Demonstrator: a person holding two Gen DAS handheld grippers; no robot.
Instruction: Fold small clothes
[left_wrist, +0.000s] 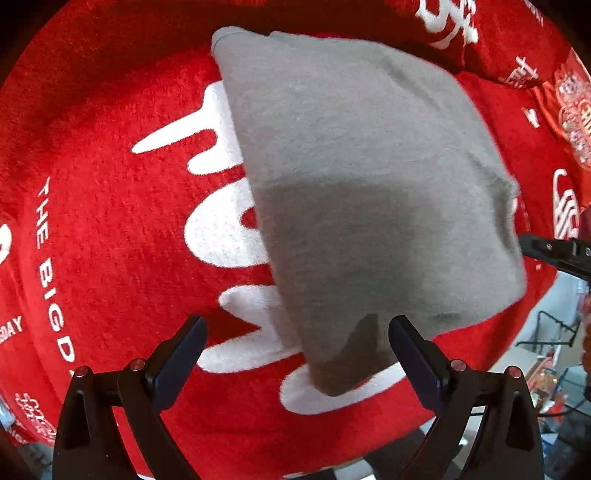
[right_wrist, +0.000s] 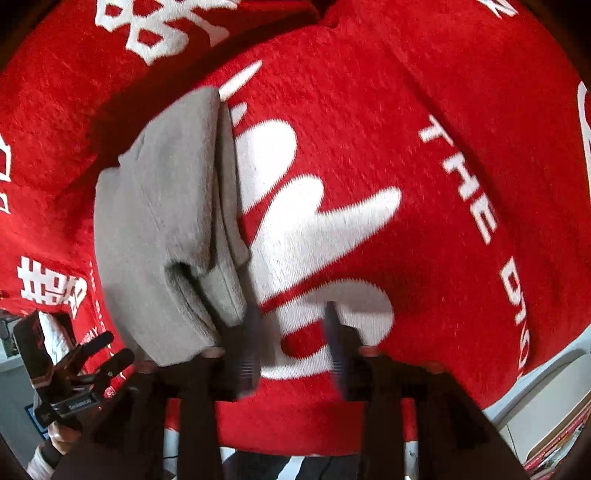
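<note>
A folded grey garment (left_wrist: 369, 192) lies on a red fleece blanket (left_wrist: 110, 240) that covers the worktop. In the left wrist view the garment fills the middle of the picture, running from about eleven o'clock down to five o'clock, smooth on top with a shadow across its lower half. In the right wrist view the same garment (right_wrist: 159, 221) sits at about nine o'clock, and its stacked folded layers show along the edge that faces the centre.

The blanket carries large white lettering (left_wrist: 229, 229), partly hidden under the garment, and smaller white words reading "THE BIG D" (left_wrist: 51, 273) at about eight o'clock in the left wrist view.

The left tool (left_wrist: 297, 354) points down at six o'clock, its jaws standing wide apart and holding nothing; the near corner of the garment lies between its fingers, untouched.

The right tool (right_wrist: 291, 343) sits at six o'clock in its own view, blurred. Its jaws are partly open with only blanket between them; one finger is just beside the garment's near edge. It grips nothing.

In the right wrist view, the left tool (right_wrist: 110, 350) appears at eight o'clock, held by a hand (right_wrist: 59, 439).
</note>
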